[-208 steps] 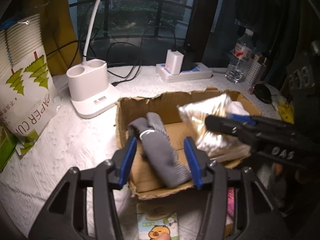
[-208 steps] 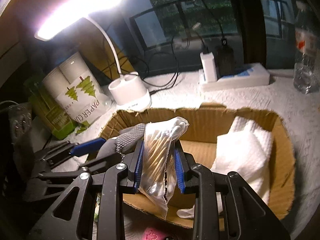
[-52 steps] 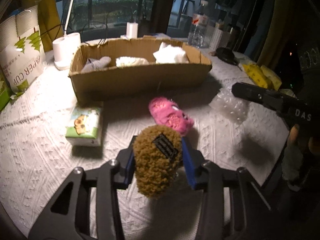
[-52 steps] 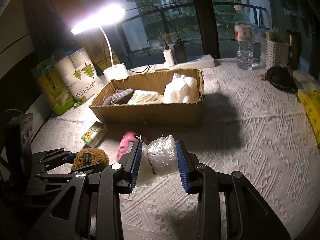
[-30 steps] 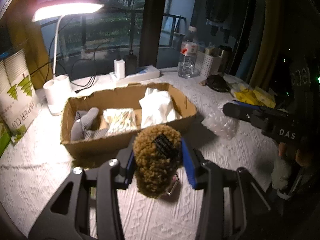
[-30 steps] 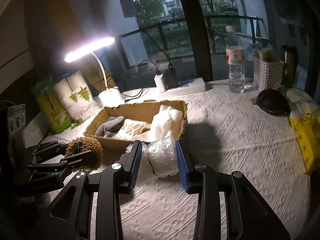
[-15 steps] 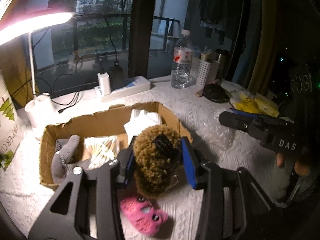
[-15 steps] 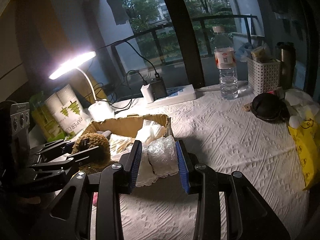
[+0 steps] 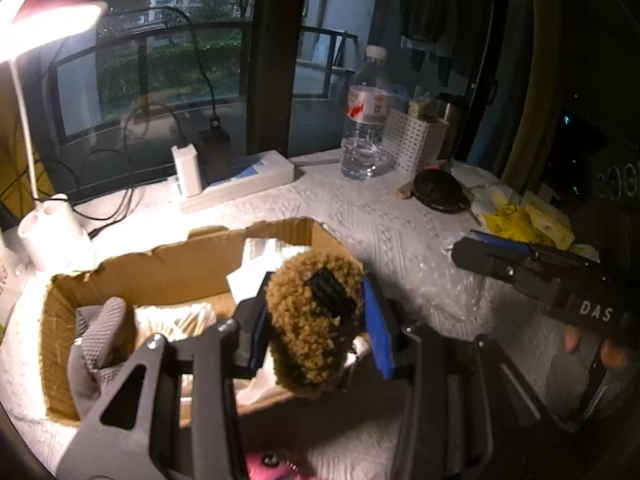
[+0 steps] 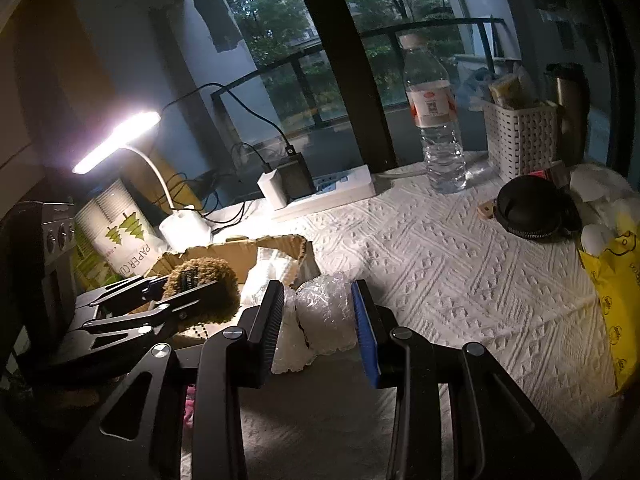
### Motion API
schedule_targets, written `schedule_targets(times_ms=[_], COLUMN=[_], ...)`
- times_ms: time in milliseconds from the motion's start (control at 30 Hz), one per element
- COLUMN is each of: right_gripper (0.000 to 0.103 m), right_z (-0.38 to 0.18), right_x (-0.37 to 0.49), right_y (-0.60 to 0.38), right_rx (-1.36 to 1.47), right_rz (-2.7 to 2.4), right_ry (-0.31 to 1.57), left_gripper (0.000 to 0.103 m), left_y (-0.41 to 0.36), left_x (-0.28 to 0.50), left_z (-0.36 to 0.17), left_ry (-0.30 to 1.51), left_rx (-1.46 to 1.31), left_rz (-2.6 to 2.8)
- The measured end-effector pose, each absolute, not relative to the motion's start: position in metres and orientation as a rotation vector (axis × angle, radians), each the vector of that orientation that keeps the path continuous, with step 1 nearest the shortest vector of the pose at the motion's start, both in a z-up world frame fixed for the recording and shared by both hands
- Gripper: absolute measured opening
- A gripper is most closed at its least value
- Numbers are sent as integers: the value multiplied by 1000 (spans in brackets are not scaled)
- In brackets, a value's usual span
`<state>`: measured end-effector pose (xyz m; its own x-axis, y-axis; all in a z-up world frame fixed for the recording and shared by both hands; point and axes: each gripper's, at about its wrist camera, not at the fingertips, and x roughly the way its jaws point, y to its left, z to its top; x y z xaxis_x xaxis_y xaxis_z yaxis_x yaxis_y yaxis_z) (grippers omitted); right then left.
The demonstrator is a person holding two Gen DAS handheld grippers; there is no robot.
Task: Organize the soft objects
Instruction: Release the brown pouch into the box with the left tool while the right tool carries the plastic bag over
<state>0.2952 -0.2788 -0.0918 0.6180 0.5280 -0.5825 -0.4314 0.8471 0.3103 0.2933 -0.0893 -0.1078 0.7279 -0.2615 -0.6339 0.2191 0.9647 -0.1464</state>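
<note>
Here, above the cardboard box [image 9: 168,268], my left gripper [image 9: 316,322] pinches a curly brown plush [image 9: 312,320] between its blue-padded fingers [image 9: 376,320], the toy's black label facing the camera. The plush hangs over the box's right half, held clear of the contents. Inside the box a grey sock [image 9: 94,344] lies at the left end, a clear packet of pale sticks [image 9: 176,318] sits beside it, and white tissue [image 9: 260,256] fills the far right corner. A pink soft toy [image 9: 268,468] shows on the white tablecloth [image 9: 384,228] just in front of the box, partly hidden by my gripper.

From the right wrist view, my right gripper [image 10: 320,316] is clamped on a wad of bubble wrap [image 10: 324,312], held just beside the box's right end. In the left wrist view that gripper enters at the right edge, marked "DAS".

Behind the box stand a lit desk lamp [image 10: 120,140], a power strip [image 10: 336,192] with plugged chargers, and a water bottle [image 10: 434,120]. A paper cup pack [image 10: 116,228] stands at left.
</note>
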Motion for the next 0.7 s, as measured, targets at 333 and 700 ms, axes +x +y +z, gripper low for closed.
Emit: schedule_targets(times_ms=[333, 700], right_gripper=[37, 37], right_z=[-102, -93], right_x=[306, 300], right_y=[-286, -283], right_rx=[163, 156], right_rz=[537, 501], right_ry=[736, 720], left_gripper=[48, 75], left_y=[-100, -89], left_x=[318, 314], left_z=[-139, -130], left_ry=[816, 807], left_rx=[-76, -126], left_rz=[-283, -284])
